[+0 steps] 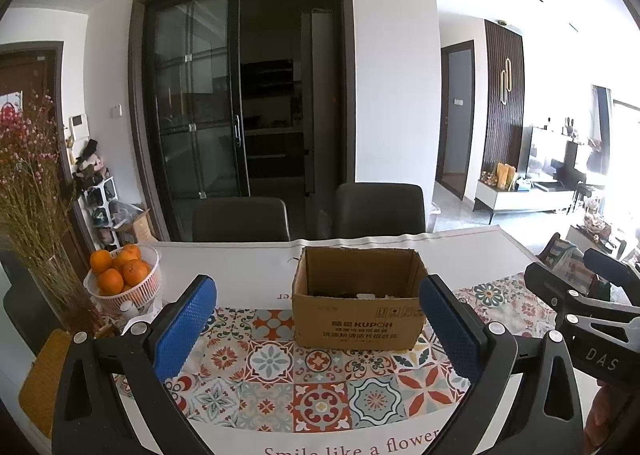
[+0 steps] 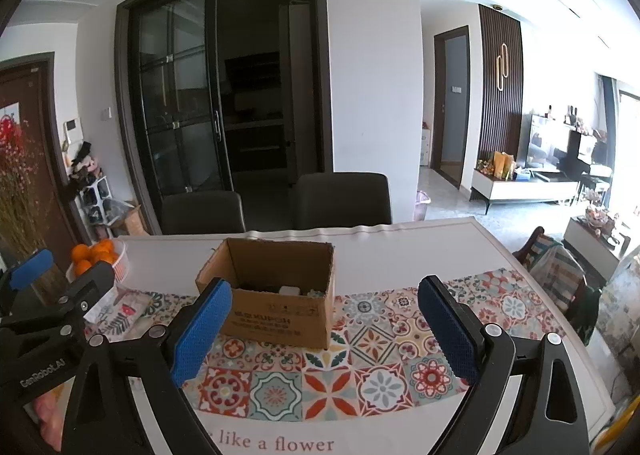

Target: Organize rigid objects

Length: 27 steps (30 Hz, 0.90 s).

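An open cardboard box point(image 1: 358, 313) stands on the patterned tablecloth point(image 1: 280, 387), with a few objects dimly visible at its bottom. My left gripper point(image 1: 318, 329) hovers above the cloth just in front of the box, open, nothing between its blue pads point(image 1: 182, 329). In the right wrist view the same box point(image 2: 276, 295) sits ahead and slightly left, a white item visible inside. My right gripper point(image 2: 324, 335) is open and empty, held above the cloth point(image 2: 328, 371) near the box. Each gripper's black frame shows at the edge of the other's view.
A white basket of oranges point(image 1: 122, 279) stands at the table's left, beside a vase of dried flowers point(image 1: 28, 191). Two dark chairs point(image 1: 380, 209) are pushed in at the far side. A small printed pouch point(image 2: 120, 315) lies left of the box. The table edge runs along the right.
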Available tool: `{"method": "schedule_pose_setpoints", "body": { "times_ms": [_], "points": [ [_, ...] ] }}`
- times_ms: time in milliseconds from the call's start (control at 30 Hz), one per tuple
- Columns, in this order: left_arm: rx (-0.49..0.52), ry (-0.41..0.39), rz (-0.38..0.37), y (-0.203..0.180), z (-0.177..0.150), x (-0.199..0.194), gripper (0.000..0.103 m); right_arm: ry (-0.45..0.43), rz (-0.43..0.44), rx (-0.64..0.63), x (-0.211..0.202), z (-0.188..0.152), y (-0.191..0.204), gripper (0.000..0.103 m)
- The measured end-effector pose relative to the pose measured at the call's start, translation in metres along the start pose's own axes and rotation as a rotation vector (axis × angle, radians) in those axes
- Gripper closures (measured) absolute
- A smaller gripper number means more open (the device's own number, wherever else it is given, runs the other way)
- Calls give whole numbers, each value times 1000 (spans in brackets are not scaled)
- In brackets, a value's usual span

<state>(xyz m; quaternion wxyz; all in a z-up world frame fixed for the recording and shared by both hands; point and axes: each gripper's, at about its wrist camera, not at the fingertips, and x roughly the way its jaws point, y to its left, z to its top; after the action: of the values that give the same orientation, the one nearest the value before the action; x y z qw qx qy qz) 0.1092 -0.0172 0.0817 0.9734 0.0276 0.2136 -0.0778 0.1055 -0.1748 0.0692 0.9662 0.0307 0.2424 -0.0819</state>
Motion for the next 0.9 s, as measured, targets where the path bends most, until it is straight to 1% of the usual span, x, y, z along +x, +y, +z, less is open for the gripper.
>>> {"method": "schedule_pose_setpoints", "body": {
  "times_ms": [900],
  "points": [
    [-7, -3, 14, -5, 3, -5, 0, -5, 27, -6, 1, -1, -8, 8]
  ]
}}
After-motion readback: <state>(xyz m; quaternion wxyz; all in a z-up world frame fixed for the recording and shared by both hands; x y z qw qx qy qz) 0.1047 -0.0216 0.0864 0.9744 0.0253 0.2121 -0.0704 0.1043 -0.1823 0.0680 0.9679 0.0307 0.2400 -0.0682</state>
